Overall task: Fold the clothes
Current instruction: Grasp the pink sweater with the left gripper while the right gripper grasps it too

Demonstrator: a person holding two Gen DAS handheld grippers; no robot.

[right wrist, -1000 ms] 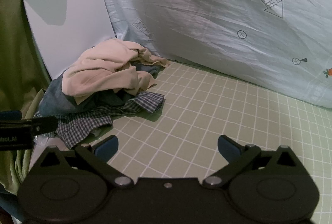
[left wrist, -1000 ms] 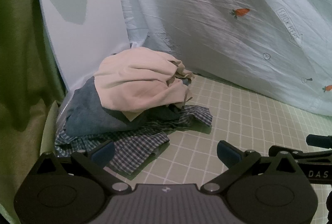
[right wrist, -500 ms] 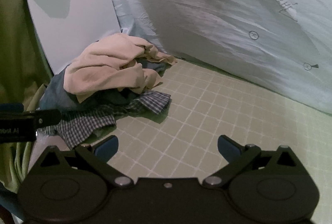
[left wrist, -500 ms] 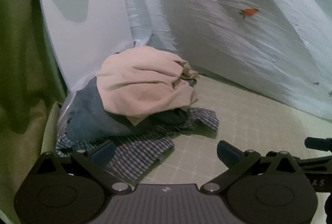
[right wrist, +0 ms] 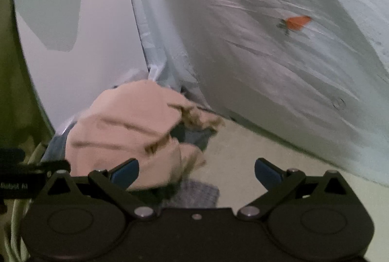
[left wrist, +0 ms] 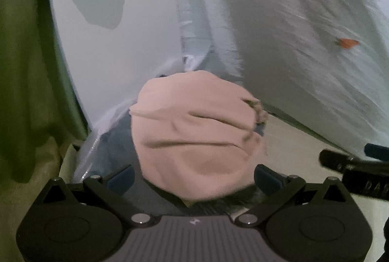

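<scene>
A heap of unfolded clothes sat in the corner where a white board (left wrist: 102,62) met the carrot-print sheet (right wrist: 279,55), with a pink garment (left wrist: 197,130) crowning a blue garment (left wrist: 114,147) and a checked shirt (right wrist: 198,191). The left gripper (left wrist: 193,175) hovered wide open and empty, the pink mound lying dead ahead between its blue pads (left wrist: 267,178). The right gripper (right wrist: 197,169), equally spread and holding nothing, faced the heap from further right, the pile lying towards its left finger. The left looked nearer for a first grab, judging from blurred frames.
</scene>
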